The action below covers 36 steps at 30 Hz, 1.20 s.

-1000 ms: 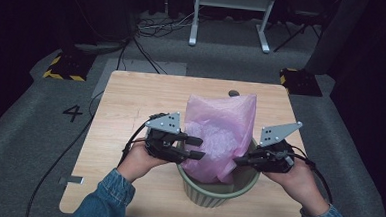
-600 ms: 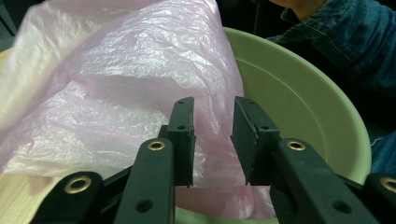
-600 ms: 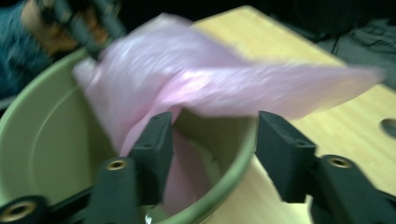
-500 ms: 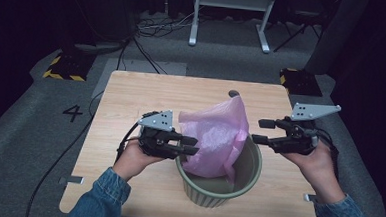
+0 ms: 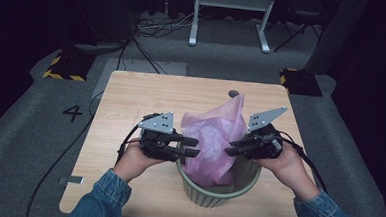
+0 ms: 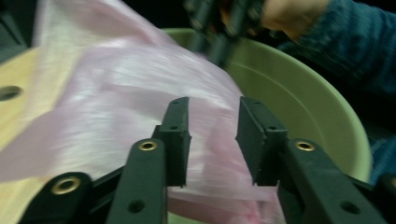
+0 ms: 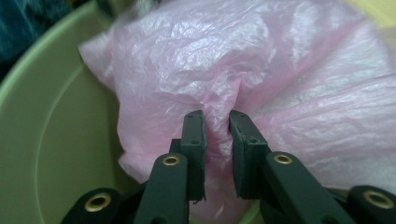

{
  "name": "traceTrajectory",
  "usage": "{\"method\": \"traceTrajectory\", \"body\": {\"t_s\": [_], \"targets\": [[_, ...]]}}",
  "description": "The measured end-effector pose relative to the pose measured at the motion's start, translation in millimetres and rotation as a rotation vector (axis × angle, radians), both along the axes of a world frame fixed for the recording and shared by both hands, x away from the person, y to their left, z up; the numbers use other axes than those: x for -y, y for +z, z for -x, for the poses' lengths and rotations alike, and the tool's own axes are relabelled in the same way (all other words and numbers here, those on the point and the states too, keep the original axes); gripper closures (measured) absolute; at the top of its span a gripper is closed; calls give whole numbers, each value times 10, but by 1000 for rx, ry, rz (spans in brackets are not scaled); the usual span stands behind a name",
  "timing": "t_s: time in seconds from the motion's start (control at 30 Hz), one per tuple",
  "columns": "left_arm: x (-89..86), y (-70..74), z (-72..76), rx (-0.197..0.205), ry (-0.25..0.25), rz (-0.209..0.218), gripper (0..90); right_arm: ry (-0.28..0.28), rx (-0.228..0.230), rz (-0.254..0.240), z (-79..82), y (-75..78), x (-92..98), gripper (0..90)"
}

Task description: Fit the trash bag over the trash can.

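1. High view: a thin, crinkled pink plastic bag (image 5: pixel 214 139) stands up out of a round, ribbed pale-green plastic bin (image 5: pixel 216 192) at the near edge of the light wooden table (image 5: pixel 131 100). The left gripper (image 5: pixel 190 146) sits at the bag's left side, the right gripper (image 5: pixel 232 148) at its right side, both over the bin's rim.
2. Left gripper view: the jaws stand apart with bag film lying between and behind them; they have just been opening a little, and the pads are not seen pressing on the film.
3. Right gripper view: the jaws have just been closing and now pinch a fold of the pink film between their narrow-set pads, with the bin's green inner wall (image 7: pixel 56 140) to the left.
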<state>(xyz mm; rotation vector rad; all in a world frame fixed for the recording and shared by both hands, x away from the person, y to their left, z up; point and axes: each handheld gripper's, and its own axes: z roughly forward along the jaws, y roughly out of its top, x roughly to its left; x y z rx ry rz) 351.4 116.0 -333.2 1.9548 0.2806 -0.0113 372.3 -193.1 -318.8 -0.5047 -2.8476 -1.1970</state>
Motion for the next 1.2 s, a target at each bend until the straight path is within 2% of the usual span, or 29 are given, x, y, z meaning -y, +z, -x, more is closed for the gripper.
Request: {"method": "traceTrajectory", "body": {"t_s": [0.03,0.1,0.13,0.23,0.3,0.37,0.47,0.6,0.7,0.77,0.83,0.87,0.93,1.0,1.07,1.13,1.17,1.2], "targets": [[-13,8,-11,-3,8,8,625,1,9,17,23,2,-8,776],[-37,15,-35,-6,23,20,615,17,-4,42,80,18,-14,780],[-41,14,-40,-7,29,22,605,35,8,60,128,31,-21,778],[-32,5,-62,-4,55,18,571,72,1,84,217,46,-19,778],[-7,0,-73,0,72,0,552,79,-8,104,268,47,-13,809],[21,2,-82,-6,69,-2,543,102,-22,109,320,58,-1,844],[72,15,-64,-7,46,-3,547,131,-19,97,423,110,18,849],[165,14,-27,0,13,-42,570,122,-28,99,444,81,34,803],[190,-22,-19,-40,6,-63,633,57,-17,55,415,65,98,645],[188,-46,-12,-39,13,-83,699,1,-9,-5,409,114,189,590],[173,-72,-21,-55,18,-95,755,-58,27,-85,400,186,318,533],[169,-79,-25,-60,18,-95,780,-103,63,-121,383,230,404,503],[164,-90,-26,-66,21,-107,806,-180,97,-151,338,281,515,469],[170,-101,-22,-65,10,-115,822,-266,110,-203,254,319,651,435],[184,-111,-12,-66,5,-120,827,-324,109,-243,174,331,736,411],[196,-119,-5,-63,-5,-130,833,-358,81,-296,64,320,799,407],[204,-126,-1,-63,-3,-133,833,-377,70,-305,3,308,813,402],[205,-130,0,-64,-6,-135,833,-401,66,-293,-71,287,809,401]]}}
